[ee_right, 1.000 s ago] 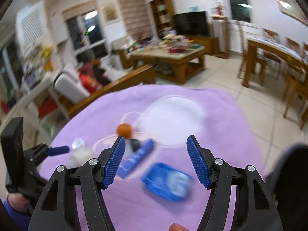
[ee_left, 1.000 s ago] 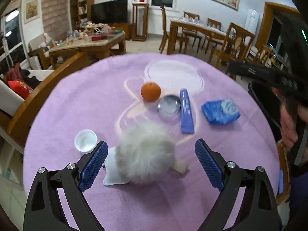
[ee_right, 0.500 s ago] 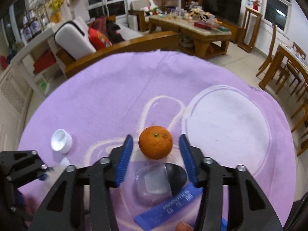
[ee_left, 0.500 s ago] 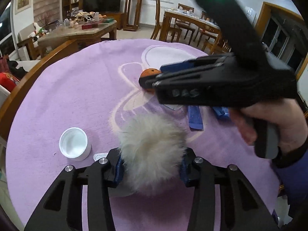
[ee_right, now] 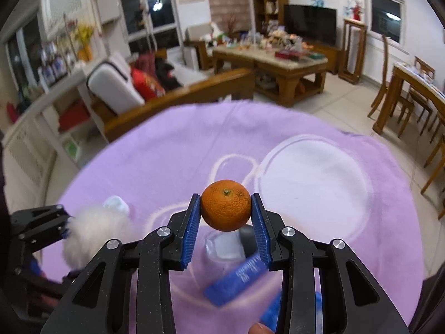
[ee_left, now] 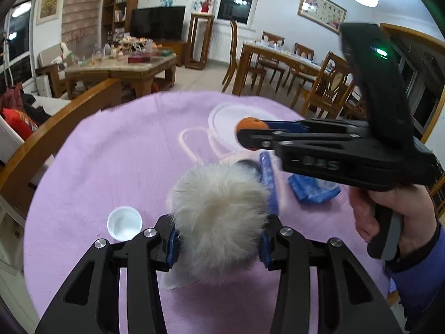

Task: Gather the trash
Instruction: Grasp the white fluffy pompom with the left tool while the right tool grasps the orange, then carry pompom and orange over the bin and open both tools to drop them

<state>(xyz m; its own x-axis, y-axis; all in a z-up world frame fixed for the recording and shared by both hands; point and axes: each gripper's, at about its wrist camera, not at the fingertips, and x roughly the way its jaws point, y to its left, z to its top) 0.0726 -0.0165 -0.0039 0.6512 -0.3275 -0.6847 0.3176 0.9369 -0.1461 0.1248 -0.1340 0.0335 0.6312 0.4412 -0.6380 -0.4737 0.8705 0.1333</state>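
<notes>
My left gripper (ee_left: 218, 239) is shut on a white fluffy pom-pom (ee_left: 219, 220) and holds it above the purple tablecloth (ee_left: 116, 167). My right gripper (ee_right: 225, 221) is shut on an orange (ee_right: 225, 208) and holds it lifted off the cloth. In the left wrist view the right gripper (ee_left: 247, 136) reaches in from the right with the orange (ee_left: 249, 123) at its tip. In the right wrist view the pom-pom (ee_right: 94, 233) shows at the left, in the left gripper.
A white cap (ee_left: 124, 222), a blue tube (ee_left: 267, 172), a crumpled blue wrapper (ee_left: 311, 189) and a small round container (ee_right: 225, 246) lie on the cloth. A white scrap (ee_left: 175, 279) lies under the pom-pom. A wooden bench (ee_left: 52, 139) stands beyond the table's left edge.
My right gripper has closed on the orange and lifted it. My left gripper, closed on the pom-pom, has raised it off the cloth.
</notes>
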